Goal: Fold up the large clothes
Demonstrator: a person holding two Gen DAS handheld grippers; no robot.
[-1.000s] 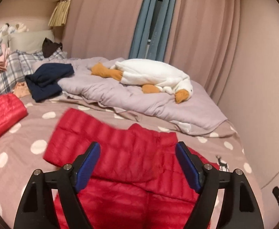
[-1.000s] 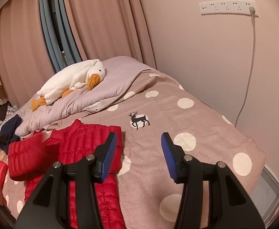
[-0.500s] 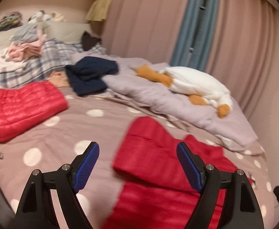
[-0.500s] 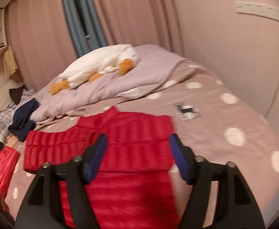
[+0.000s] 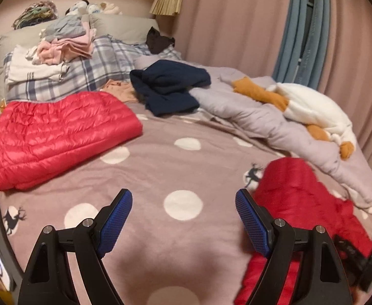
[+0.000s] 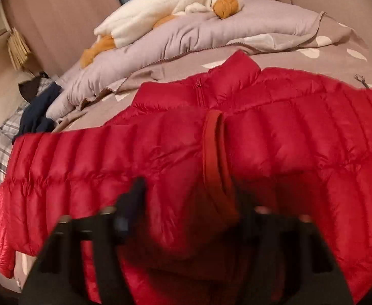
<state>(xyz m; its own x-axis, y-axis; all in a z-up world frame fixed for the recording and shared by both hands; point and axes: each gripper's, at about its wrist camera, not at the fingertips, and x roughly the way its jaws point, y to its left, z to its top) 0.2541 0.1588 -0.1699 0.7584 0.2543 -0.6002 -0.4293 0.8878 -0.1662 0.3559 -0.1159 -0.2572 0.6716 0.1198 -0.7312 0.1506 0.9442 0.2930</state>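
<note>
A red puffer jacket (image 6: 175, 157) lies spread on the polka-dot bed, collar toward the far side, both sleeves folded across its front. My right gripper (image 6: 186, 198) is low over the jacket, blurred; its jaws stand apart around a sleeve cuff (image 6: 215, 157), and the right finger is hidden by the fabric. In the left wrist view the same jacket (image 5: 300, 198) lies at the right. My left gripper (image 5: 183, 216) is open and empty over the bare bedspread (image 5: 160, 167), left of the jacket.
A second red puffer jacket (image 5: 58, 132) lies folded at the left. Navy clothes (image 5: 168, 86), a stack of folded clothes (image 5: 58, 43) on plaid pillows, a lilac blanket (image 5: 262, 119) and a plush goose (image 5: 310, 106) fill the far side. Curtains behind.
My left gripper has swung left, off the jacket and over bare bedspread. My right gripper has moved left and down onto the jacket, close to the sleeve cuff.
</note>
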